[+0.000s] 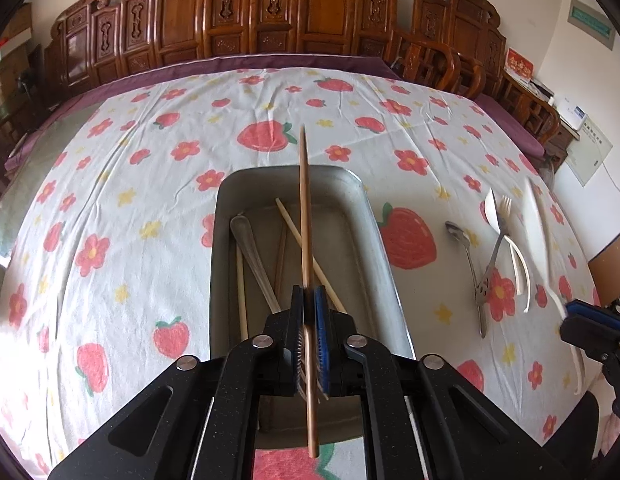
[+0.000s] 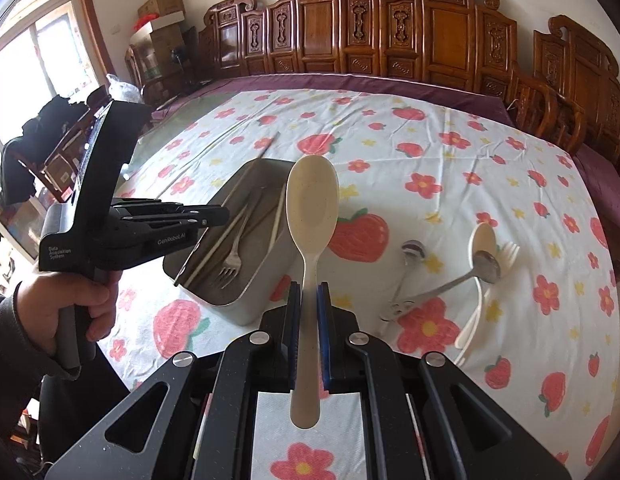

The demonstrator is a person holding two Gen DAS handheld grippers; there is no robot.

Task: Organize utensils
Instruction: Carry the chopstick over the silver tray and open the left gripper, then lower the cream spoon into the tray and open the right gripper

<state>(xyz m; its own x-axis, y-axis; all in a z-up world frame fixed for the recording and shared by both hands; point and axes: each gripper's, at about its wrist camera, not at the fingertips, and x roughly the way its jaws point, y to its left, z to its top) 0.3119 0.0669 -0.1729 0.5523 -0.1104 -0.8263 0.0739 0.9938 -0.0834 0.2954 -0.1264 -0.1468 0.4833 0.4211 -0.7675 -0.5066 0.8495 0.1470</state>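
My left gripper (image 1: 309, 300) is shut on a brown wooden chopstick (image 1: 306, 216) and holds it above the metal tray (image 1: 224, 216). The tray holds pale chopsticks (image 1: 298, 236) and a metal fork (image 2: 231, 262). My right gripper (image 2: 308, 296) is shut on a cream plastic spoon (image 2: 312, 196), held upright just right of the tray (image 2: 246, 304). On the cloth to the right lie a small metal spoon (image 2: 413, 250), a bigger metal spoon (image 2: 485, 266), a cream spoon (image 2: 481, 236) and a cream fork (image 2: 509, 254). The left gripper (image 2: 218, 216) also shows in the right wrist view.
The table carries a white cloth (image 1: 110, 200) with strawberries and flowers over a purple cover (image 2: 349, 80). Carved wooden chairs (image 1: 270, 12) line the far edge. A hand (image 2: 82, 300) holds the left gripper's handle at the near left.
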